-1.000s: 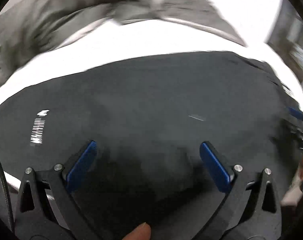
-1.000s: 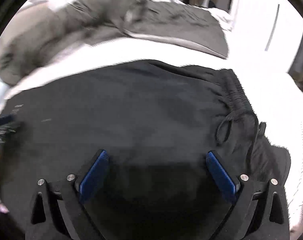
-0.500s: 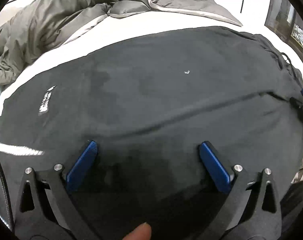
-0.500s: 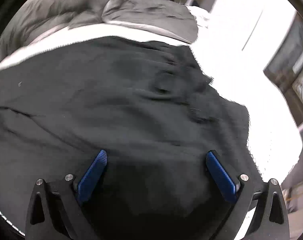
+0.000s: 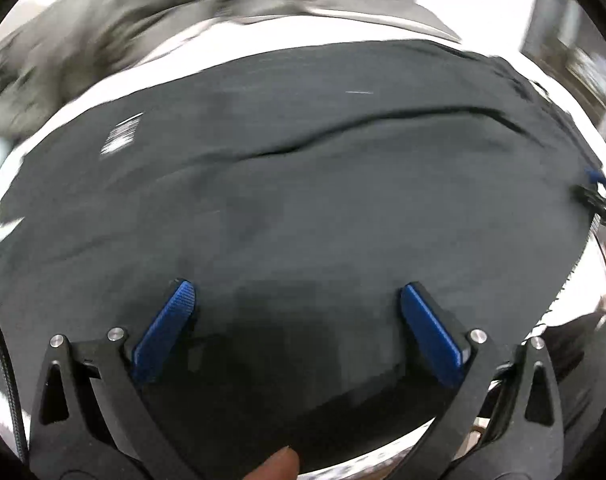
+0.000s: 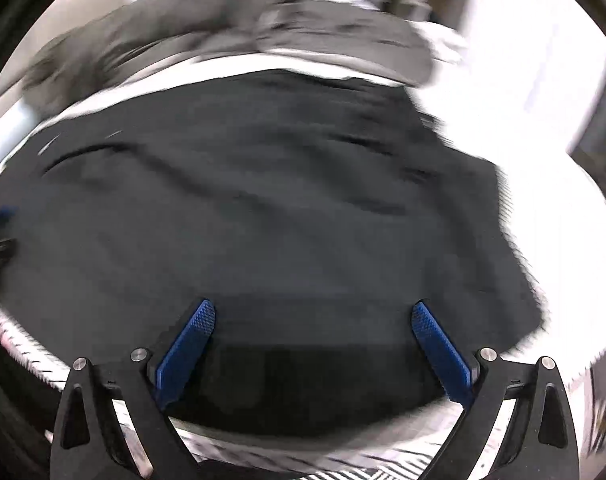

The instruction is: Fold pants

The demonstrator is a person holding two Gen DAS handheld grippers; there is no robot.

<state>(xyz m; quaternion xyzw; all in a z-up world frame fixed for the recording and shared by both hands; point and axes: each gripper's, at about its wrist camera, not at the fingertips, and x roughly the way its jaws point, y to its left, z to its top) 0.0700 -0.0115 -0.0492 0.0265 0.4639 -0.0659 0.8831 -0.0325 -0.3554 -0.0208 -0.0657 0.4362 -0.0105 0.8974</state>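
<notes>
Black pants lie spread flat on a white bed, folded lengthwise, with a long crease across them and a small white print at the far left. They also fill the right wrist view. My left gripper is open and empty just above the near part of the fabric. My right gripper is open and empty above the near edge of the pants. The right gripper shows at the right edge of the left wrist view. Both views are motion-blurred.
A grey duvet is bunched at the far side of the white bed; it also shows in the right wrist view. A striped black-and-white cloth edge runs along the near side. Dark furniture stands at the far right.
Both grippers have pulled back toward the near edge of the pants and stayed open. The pants now show a long crease, and the views have gone blurry with motion.
</notes>
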